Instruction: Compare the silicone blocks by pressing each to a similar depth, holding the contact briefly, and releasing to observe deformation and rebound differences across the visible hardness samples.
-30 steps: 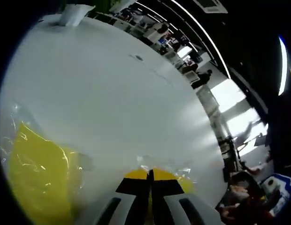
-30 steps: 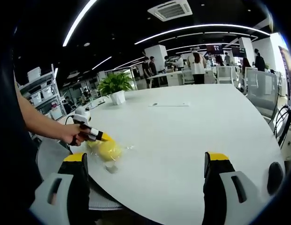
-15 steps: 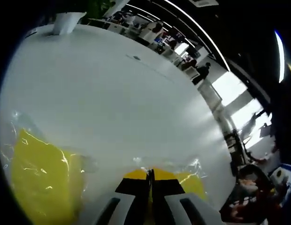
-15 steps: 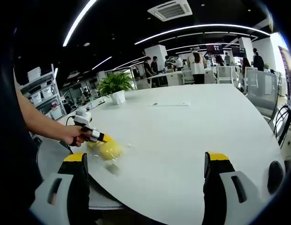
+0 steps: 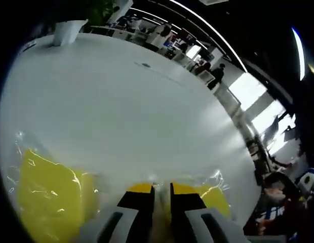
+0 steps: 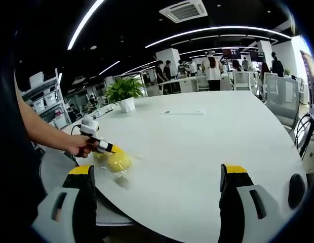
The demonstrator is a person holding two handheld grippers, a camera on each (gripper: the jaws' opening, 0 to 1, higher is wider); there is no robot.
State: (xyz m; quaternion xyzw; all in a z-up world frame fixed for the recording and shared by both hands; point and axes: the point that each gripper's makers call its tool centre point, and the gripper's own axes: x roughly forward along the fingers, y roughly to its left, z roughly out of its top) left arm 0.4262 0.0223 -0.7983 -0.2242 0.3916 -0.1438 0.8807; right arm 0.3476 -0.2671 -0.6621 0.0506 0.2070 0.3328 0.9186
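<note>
My left gripper [image 5: 162, 195], jaws slightly parted, presses the yellow block [image 5: 210, 195] at 6 o'clock; next, release; right gripper [image 6: 157, 195] spread idle.

yellow silicone blocks in clear wrap: 2, one [image 5: 48, 200] at the tabletop's near edge, one [image 5: 210, 196] beside it | grippers: 2 (left [image 5: 161, 200], right [image 6: 157, 197]) | potted plants: 1 [image 6: 124, 93] at far edge | white tables: 1 [image 6: 207, 136]
</note>
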